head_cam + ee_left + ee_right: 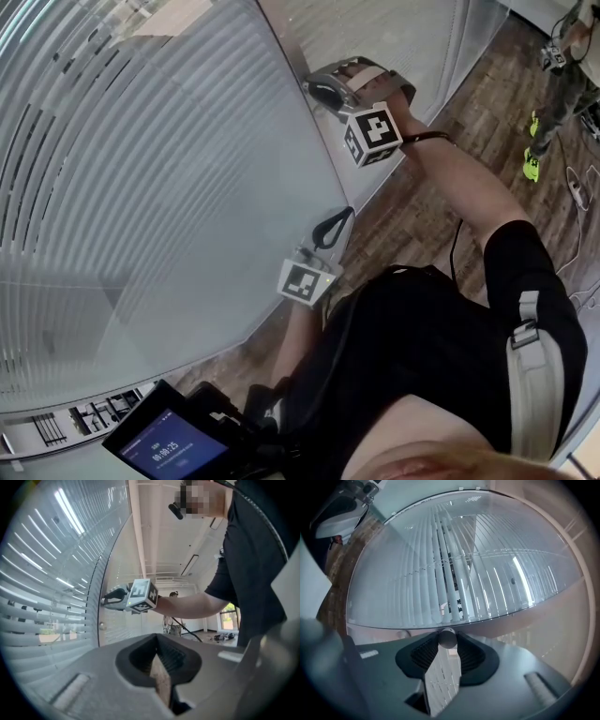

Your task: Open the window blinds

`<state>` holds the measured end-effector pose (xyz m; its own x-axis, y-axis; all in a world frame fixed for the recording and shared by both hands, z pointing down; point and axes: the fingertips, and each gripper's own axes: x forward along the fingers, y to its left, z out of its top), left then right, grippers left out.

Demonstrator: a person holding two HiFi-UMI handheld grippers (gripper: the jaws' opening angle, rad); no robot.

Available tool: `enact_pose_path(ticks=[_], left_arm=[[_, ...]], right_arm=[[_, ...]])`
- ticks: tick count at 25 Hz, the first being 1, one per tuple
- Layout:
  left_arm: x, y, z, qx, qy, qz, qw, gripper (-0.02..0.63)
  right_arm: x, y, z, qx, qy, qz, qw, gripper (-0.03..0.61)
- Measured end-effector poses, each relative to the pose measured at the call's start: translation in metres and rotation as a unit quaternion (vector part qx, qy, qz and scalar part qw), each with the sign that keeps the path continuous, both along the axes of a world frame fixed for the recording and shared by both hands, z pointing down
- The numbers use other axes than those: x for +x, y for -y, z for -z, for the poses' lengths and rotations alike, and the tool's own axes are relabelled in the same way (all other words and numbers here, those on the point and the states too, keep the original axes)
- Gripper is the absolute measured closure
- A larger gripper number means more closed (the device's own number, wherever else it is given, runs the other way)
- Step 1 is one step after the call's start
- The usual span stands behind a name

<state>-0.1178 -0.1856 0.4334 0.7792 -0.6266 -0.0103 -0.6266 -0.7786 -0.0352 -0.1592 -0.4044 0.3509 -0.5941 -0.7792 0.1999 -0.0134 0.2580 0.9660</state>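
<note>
1. The right gripper's (447,642) fingers grip a small round knob (448,637) at the right edge of the glassed-in blinds (454,581).
2. The left gripper (157,657) hangs lower, fingers closed and empty.

One window blind (141,187), one round knob (447,638), one lit screen (173,442), two tools: left tool (333,228), right tool (316,87).

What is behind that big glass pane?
White blinds, their slats partly tilted. Dark shapes show through a few gaps; the slats cover the rest of what lies beyond.
</note>
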Motion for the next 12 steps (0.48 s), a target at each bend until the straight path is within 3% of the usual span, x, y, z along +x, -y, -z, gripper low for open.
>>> enact_pose_path(ticks=[7,12], left_arm=[[0.0013,-0.0002,-0.0007,-0.007,0.001,0.005,1.0,0.611],[0.0014,-0.0004,-0.0005,-0.009,0.0,0.005,0.9999,0.611]], right_arm=[[0.0039,0.0,0.0075,-0.045,0.065,-0.008,0.997,0.45],[0.0073,0.0004,0.01,-0.095,0.128,-0.012,0.987,0.45]])
